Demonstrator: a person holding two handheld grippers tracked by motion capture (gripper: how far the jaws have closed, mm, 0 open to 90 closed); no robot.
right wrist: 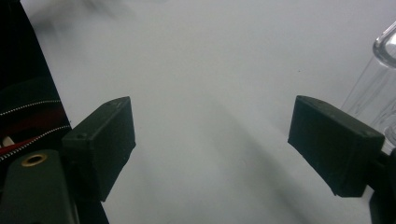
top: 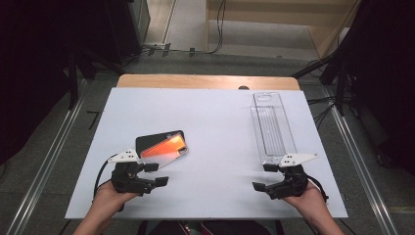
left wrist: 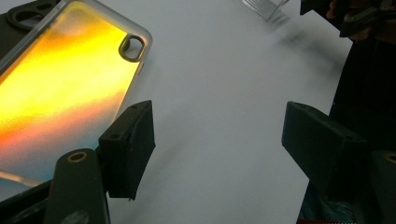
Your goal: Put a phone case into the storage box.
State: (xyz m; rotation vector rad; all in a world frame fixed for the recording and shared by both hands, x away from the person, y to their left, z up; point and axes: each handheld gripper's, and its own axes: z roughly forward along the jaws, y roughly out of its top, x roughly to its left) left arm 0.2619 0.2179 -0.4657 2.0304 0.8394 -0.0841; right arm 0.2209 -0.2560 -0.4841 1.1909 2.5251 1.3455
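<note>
Orange phone case point(top: 164, 145) beside the open, empty left claw point(top: 155, 174); right claw point(top: 265, 177) open, empty too.
Best approach: straddle the case edge squarely before closing.

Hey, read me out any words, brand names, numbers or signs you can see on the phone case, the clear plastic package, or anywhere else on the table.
No readable text anywhere.
Phone case: orange-to-yellow gradient back, no lettering visible.
Clear plastic package: transparent, no label shows.
White table: plain, unmarked.
Left gripper and right gripper: no markings legible.
</note>
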